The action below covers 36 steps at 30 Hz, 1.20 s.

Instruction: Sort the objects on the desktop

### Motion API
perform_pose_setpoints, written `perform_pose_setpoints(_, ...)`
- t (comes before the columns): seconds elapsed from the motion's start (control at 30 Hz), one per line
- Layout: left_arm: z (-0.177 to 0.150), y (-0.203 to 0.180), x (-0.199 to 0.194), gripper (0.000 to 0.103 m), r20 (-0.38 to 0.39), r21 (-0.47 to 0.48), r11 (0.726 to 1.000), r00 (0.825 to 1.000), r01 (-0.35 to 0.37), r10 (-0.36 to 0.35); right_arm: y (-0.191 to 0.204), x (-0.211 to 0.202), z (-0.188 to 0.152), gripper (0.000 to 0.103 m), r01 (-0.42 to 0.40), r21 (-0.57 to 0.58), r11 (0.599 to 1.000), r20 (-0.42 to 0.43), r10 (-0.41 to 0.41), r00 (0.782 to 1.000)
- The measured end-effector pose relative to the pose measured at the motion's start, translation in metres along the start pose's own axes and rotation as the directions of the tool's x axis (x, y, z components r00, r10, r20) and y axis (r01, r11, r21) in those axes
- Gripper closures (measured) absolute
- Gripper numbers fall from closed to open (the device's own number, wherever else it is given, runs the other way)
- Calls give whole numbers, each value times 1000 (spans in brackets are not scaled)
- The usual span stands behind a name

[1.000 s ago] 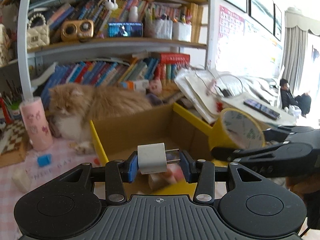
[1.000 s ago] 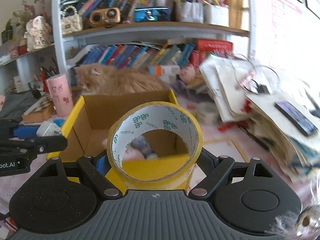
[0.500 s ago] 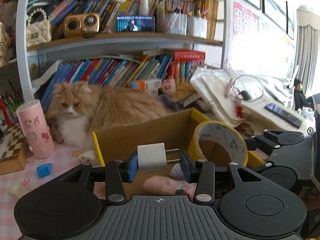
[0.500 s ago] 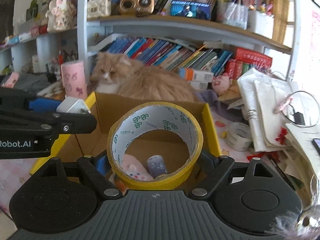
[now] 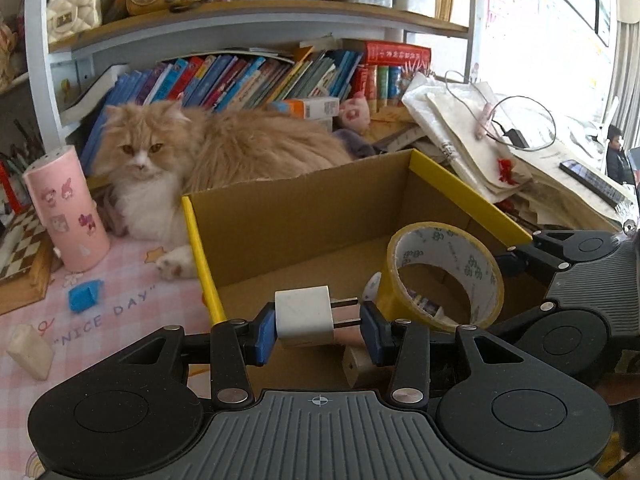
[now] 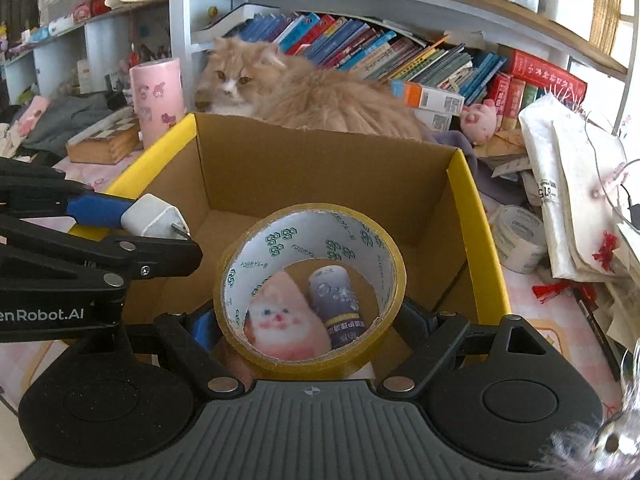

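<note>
My left gripper (image 5: 319, 327) is shut on a white plug charger (image 5: 305, 314), its two prongs pointing right; it hangs over the near edge of an open cardboard box (image 5: 304, 216) with yellow rims. In the right wrist view the same charger (image 6: 154, 216) shows at the left, over the box (image 6: 324, 168). My right gripper (image 6: 310, 324) is shut on a yellow tape roll (image 6: 310, 248), held upright inside the box; the left wrist view has this roll (image 5: 444, 272) at the right. Through the roll I see a pink plush toy (image 6: 280, 320) and a small grey tube (image 6: 338, 304) on the box floor.
A ginger cat (image 5: 208, 152) lies right behind the box. A pink cylinder (image 5: 66, 208), a blue block (image 5: 84, 295) and a cream block (image 5: 30, 350) stand on the pink cloth at the left. Papers, bags and a white tape roll (image 6: 520, 236) crowd the right side.
Both grippers have moved forward and down over the box, each keeping its object. The tape roll now hangs inside the box, and the box floor and its contents show more fully.
</note>
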<state>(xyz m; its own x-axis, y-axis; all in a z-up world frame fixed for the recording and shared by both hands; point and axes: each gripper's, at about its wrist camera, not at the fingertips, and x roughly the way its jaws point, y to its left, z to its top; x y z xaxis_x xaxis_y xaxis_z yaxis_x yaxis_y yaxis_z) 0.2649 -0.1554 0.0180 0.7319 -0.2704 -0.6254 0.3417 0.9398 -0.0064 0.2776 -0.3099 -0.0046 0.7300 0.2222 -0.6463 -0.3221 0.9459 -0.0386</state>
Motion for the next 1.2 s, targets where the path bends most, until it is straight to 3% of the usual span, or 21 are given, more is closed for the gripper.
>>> perform_pose_setpoints(0.07, -1, 0, -1, 59, 9, 0, 1000, 1000, -7, 7, 0, 2, 0, 19, -4, 7, 1000, -7, 4, 1000)
perform_pose_setpoints(0.2, -1, 1, -11, 38, 64, -15, 1000, 998, -2, 3, 0, 2, 0, 18, -3, 19, 1000, -12, 3, 1000)
perform_pose_setpoints(0.3, 0, 2, -19, 30, 104, -23, 1000, 995, -1, 3, 1, -2, -1, 18, -5, 32, 999, -14, 5, 1000)
perform_pose_setpoints(0.43, 1, 1, -29, 27, 136, -27, 1000, 991, -10, 13, 2, -10, -1, 17, 6, 45, 999, -8, -6, 1000)
perform_pose_setpoints(0.77, -5, 3, -66, 19, 196, -62, 998, 981, -3, 15, 10, -46, 5, 16, 32, 56, 998, 105, -38, 994)
perform_pose_setpoints(1.2, -33, 9, -103, 18, 213, -100, 995, 977, 4, 17, 26, -93, -14, 16, 73, 82, 994, 163, -85, 983)
